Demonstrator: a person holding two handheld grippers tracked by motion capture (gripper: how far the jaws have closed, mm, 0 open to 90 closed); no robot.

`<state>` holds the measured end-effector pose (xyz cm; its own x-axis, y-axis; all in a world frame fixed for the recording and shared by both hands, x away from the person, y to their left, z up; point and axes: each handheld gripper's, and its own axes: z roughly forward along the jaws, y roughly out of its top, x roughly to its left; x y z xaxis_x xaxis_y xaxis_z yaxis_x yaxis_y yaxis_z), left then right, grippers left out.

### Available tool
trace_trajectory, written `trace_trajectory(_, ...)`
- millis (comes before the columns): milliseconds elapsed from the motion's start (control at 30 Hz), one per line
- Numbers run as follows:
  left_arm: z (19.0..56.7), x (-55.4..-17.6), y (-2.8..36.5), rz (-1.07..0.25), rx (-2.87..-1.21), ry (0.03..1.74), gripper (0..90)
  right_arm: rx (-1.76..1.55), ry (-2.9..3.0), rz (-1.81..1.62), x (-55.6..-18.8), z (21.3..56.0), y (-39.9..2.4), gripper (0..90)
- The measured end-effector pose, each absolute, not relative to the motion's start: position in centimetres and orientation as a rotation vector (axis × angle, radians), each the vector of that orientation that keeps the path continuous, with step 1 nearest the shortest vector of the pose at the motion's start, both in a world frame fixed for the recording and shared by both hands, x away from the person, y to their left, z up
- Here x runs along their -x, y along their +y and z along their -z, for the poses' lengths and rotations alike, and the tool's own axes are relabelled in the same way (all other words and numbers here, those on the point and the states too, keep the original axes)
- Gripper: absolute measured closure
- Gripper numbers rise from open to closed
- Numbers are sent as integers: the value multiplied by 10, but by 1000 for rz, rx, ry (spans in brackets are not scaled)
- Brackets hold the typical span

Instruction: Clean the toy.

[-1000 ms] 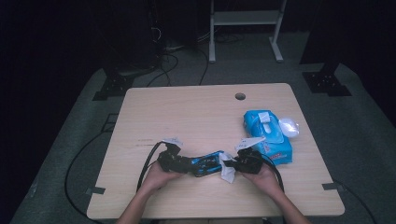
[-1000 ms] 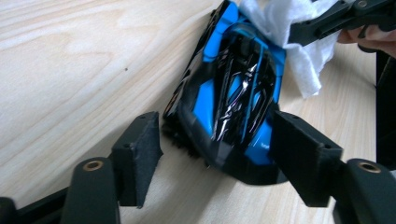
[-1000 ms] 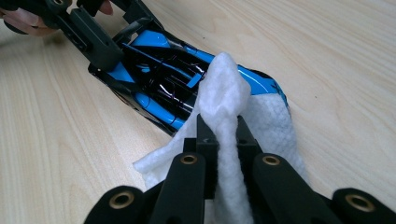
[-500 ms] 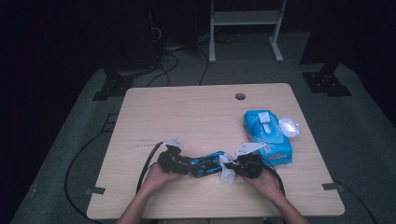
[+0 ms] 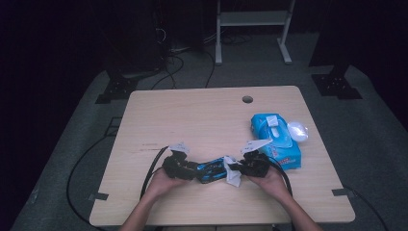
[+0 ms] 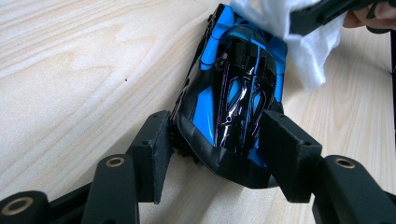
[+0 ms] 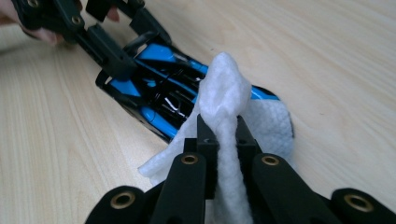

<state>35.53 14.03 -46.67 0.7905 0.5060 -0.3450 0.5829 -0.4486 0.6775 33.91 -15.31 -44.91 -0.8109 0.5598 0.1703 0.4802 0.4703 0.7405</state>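
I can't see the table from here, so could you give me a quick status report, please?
Left gripper jaws just closing around the toy car. Right gripper shut on the white wipe, wipe against the car. Wipes pack off to the side, nothing in the way.

Dark lab: lone table [image 5: 211, 115], floor cables [image 5: 178, 60].

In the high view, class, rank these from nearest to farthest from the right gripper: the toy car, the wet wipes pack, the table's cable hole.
1. Toy car: just left of the right gripper.
2. Wet wipes pack: beyond it, rightward.
3. Cable hole: near the far edge.
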Motion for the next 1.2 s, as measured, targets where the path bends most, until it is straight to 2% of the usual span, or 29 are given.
trace_trajectory(67,466,-356,142,137,-2147,822,398,-909,2649,-1226,-338,454,-146,857)
trace_trajectory(100,466,-356,144,186,-2135,834,329,-904,2626,-1241,-336,456,-146,857)
trace_trajectory(167,467,-355,143,231,-2134,849,297,-903,2621,-1239,-334,456,-146,858)
trace_trajectory(400,468,-354,138,219,-2145,876,304,-896,2580,-1260,-328,459,-147,859)
trace_trajectory(733,465,-350,136,148,-2164,825,313,-888,2564,-1278,-325,461,-149,859)
trace_trajectory(1200,458,-325,125,-119,-2222,651,313,-888,2569,-1295,-315,460,-155,860)
